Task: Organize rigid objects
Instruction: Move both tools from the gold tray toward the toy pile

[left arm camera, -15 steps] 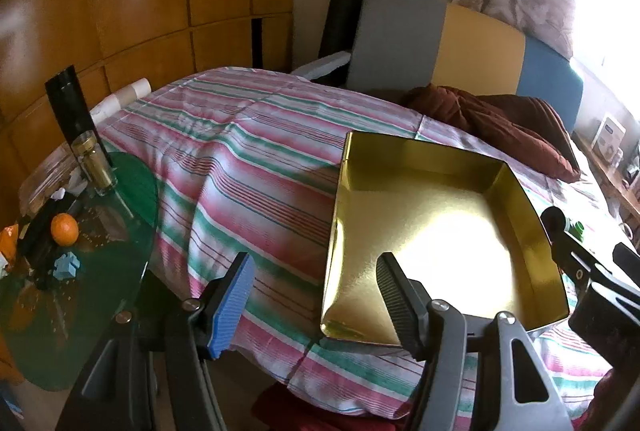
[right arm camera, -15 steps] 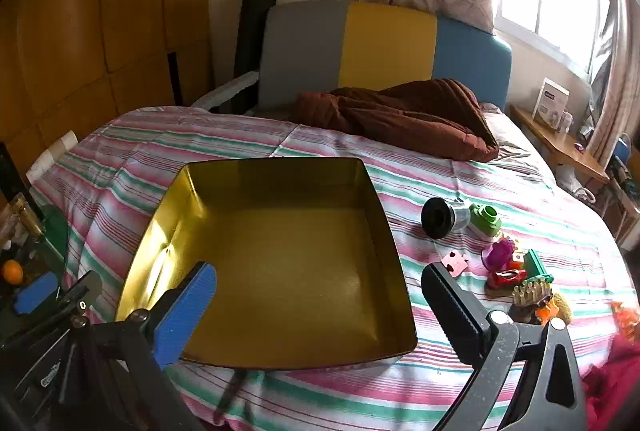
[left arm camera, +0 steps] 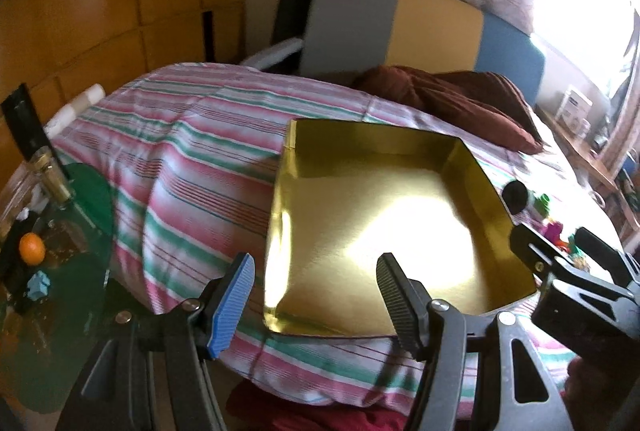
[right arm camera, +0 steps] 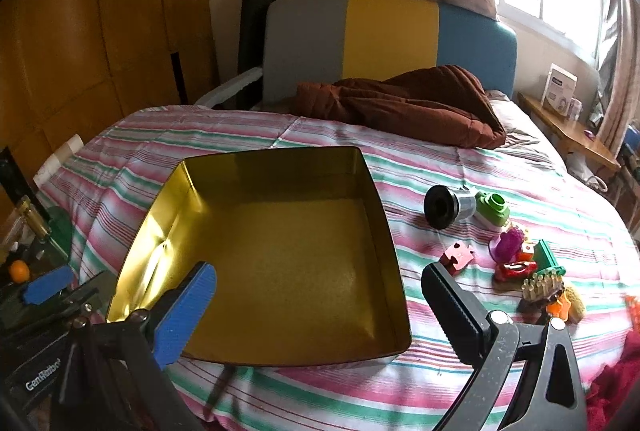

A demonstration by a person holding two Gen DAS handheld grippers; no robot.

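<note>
Toys (right arm camera: 516, 255) small, light, rigid plastic; pinch across bodies. Tin (right arm camera: 280, 255) thin, slippery, empty on bed (right arm camera: 480, 171). Left tool (left arm camera: 314, 301), right tool (right arm camera: 320, 307) both released.

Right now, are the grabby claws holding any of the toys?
No. The left gripper and the right gripper are both open and hold nothing. The gold tin has nothing in it, and the toys lie on the bed beside it.

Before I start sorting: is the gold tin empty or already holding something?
Empty. The gold tin shows only bare floor inside; the toys lie on the bedspread beside it.
</note>
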